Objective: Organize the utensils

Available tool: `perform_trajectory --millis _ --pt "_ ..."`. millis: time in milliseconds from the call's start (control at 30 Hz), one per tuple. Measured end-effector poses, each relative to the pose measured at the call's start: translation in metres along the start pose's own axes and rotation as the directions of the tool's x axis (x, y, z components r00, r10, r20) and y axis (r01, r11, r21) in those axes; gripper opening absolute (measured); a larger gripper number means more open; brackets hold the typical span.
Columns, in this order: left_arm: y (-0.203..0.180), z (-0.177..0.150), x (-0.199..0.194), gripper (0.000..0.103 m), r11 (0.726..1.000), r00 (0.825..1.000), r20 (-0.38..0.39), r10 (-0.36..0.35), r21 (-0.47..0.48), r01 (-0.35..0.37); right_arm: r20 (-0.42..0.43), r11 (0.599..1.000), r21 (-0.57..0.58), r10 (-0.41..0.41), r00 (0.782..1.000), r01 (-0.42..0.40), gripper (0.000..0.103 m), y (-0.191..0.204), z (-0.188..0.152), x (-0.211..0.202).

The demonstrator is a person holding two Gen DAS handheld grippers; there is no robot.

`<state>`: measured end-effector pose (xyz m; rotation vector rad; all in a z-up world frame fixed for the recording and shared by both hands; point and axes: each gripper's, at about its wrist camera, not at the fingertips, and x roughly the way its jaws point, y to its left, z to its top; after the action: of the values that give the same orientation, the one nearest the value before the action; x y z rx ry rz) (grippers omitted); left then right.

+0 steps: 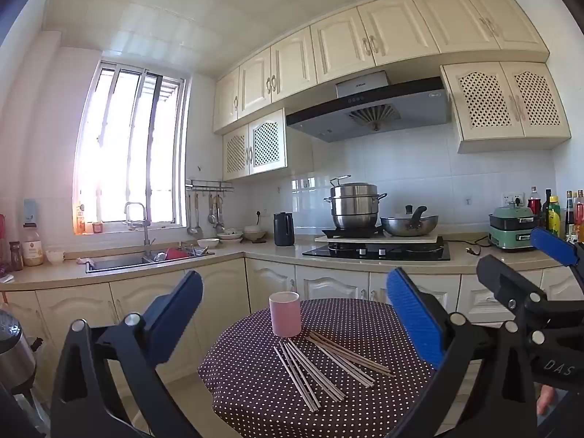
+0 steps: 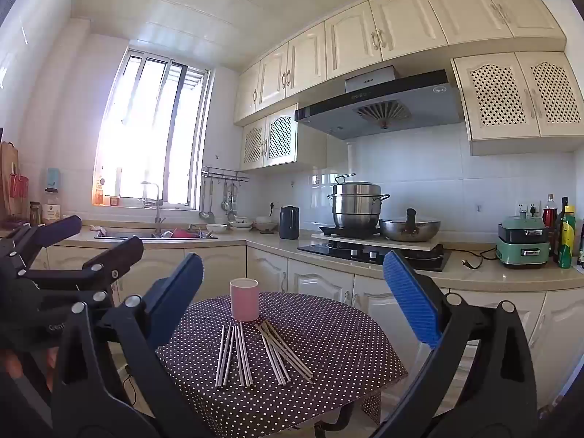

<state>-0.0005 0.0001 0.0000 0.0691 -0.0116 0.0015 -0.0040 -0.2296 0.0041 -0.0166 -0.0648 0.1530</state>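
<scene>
A pink cup (image 1: 284, 314) (image 2: 244, 299) stands upright at the far side of a small round table (image 1: 368, 325) (image 2: 332, 343) with a dark polka-dot cloth. In front of the cup lie two loose fans of metal chopsticks, one on the left (image 1: 304, 377) (image 2: 235, 356) and one on the right (image 1: 346, 357) (image 2: 283, 356). My left gripper (image 1: 294, 284) (image 2: 91, 239) is open and empty, held level short of the table. Beside it my right gripper (image 2: 294, 261) (image 1: 527, 261) is also open and empty. Neither touches anything.
Behind the table runs an L-shaped counter with a sink (image 1: 146, 261), a black kettle (image 1: 284, 229), a hob with a steel pot (image 1: 354, 206) and a wok (image 1: 408, 224), a green appliance (image 1: 511, 231) and bottles. A steel flask (image 1: 14, 350) stands at the near left.
</scene>
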Motion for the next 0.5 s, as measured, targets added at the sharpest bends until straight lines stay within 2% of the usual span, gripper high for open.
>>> perform_trajectory --millis 500 --pt "0.0011 -0.0011 0.0072 0.099 1.0 1.0 -0.013 -0.003 -0.002 0.003 -0.01 1.0 -0.007 -0.004 1.0 0.004 0.097 0.0044 -0.0018 0.0005"
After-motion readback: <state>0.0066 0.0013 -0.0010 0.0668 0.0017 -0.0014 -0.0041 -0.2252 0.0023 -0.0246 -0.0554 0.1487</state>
